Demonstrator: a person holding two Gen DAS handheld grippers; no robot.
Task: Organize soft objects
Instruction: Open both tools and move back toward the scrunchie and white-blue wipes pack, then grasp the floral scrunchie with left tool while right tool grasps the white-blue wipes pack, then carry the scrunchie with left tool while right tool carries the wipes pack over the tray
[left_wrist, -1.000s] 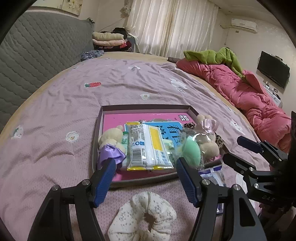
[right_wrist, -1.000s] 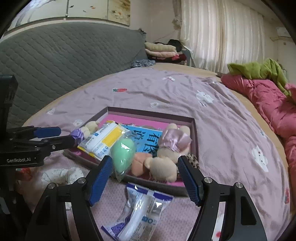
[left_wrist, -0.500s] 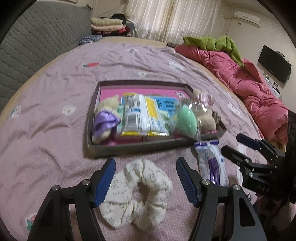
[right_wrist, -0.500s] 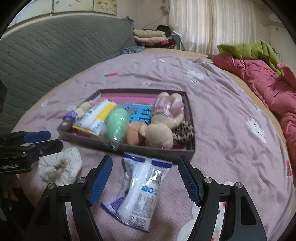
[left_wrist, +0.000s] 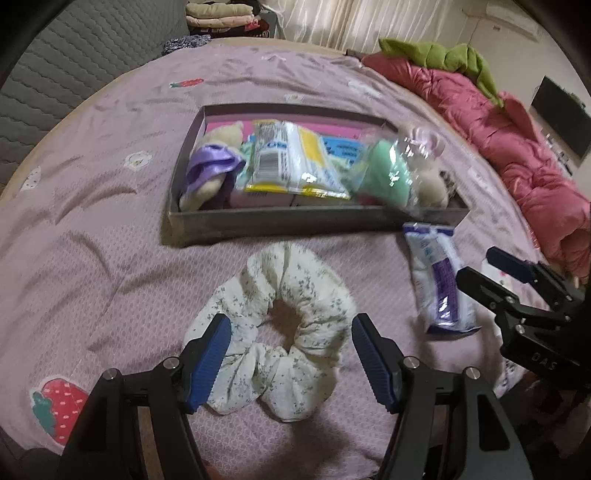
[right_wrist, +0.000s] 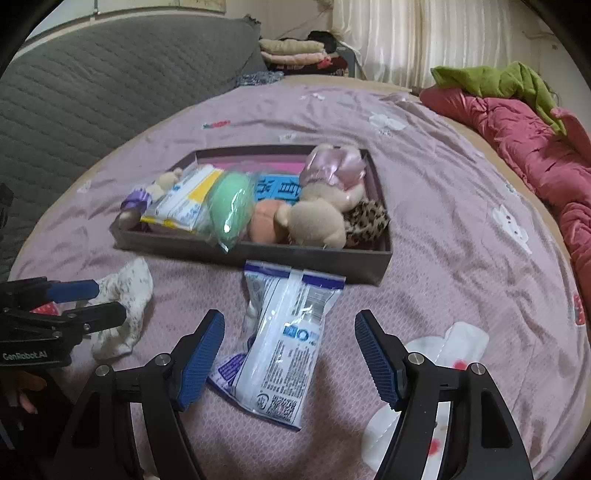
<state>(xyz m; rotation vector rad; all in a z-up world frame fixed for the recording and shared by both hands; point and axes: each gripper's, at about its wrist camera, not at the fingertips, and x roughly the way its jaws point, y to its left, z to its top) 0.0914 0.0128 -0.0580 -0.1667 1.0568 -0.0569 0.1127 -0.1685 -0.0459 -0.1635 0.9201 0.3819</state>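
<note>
A tray holds plush toys and packets; both open, empty hand-held grippers, left and right, have dropped toward scrunchie and pack.

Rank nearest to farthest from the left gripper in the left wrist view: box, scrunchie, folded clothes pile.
From the left gripper:
1. Scrunchie, between the open jaws on the bedspread.
2. Box, just beyond it, mid-bed.
3. Folded clothes pile, far end, past the bed.

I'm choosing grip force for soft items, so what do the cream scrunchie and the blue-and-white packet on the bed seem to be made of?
Cream scrunchie: looks like thin woven fabric, matte, with a tiny floral print; it is gathered into puffy folds around a hole, probably over elastic.

Blue-and-white packet: looks like thin plastic film, glossy; it shows glare streaks, crinkles and printed labels. Its white contents cannot be identified.
</note>
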